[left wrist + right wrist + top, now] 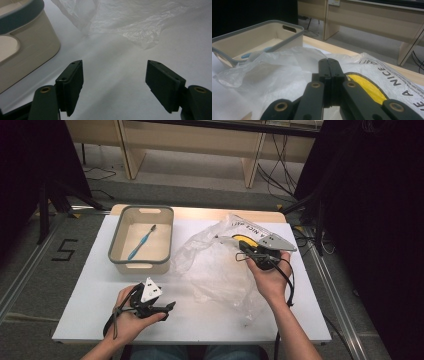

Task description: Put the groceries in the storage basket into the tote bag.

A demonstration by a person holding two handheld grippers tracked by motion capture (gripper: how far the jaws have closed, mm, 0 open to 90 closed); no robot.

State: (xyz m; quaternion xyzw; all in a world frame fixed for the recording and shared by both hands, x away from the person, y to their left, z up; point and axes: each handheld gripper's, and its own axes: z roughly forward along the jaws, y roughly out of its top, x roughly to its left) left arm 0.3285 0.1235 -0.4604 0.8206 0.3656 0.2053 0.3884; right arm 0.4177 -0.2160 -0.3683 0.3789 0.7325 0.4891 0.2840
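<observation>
A translucent plastic bag with black print and a yellow patch lies crumpled on the right half of the white table. My right gripper hovers over its far right part, jaws shut tight. The bag spreads under and beyond them, and I cannot tell whether film is pinched. A beige basin with a grey rim stands at the back left, with a blue toothbrush lying in it. My left gripper rests open near the front edge, with bare table between its jaws.
The basin's wall stands close on the left gripper's left, and the bag's edge lies just ahead of it. Wooden furniture legs and cables are on the floor behind the table. A "5" mark is on the floor at the left.
</observation>
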